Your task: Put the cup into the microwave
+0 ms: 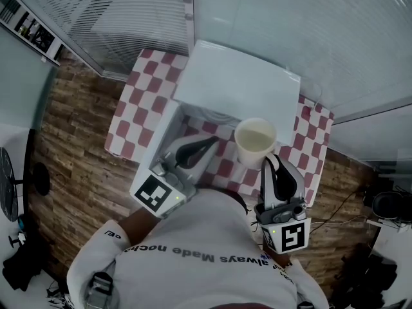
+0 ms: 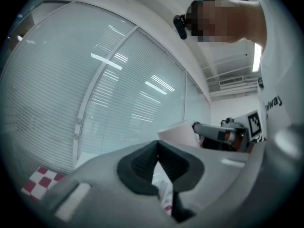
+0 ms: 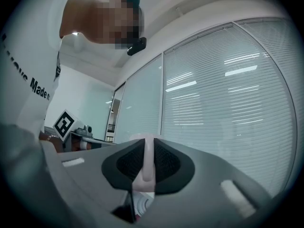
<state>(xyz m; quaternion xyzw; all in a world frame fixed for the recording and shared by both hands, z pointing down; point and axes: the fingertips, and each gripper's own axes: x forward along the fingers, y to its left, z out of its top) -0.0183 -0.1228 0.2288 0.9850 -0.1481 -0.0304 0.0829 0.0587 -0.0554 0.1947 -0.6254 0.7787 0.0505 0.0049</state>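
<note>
Cup (image 1: 255, 141): wall clamped at rim by right gripper (image 1: 271, 161); thin-edge hold, so tilt or slip risked on entry to microwave (image 1: 238, 85). Left gripper (image 1: 209, 141): jaws together, nothing held

The cup (image 1: 255, 142), a pale paper one, is hanging upright with its mouth facing up, its near wall being pinched in the jaws of the right gripper (image 1: 273, 161). The white microwave (image 1: 238, 85) is sitting just beyond both grippers, its door standing open right beside the left gripper (image 1: 207, 144)
</note>
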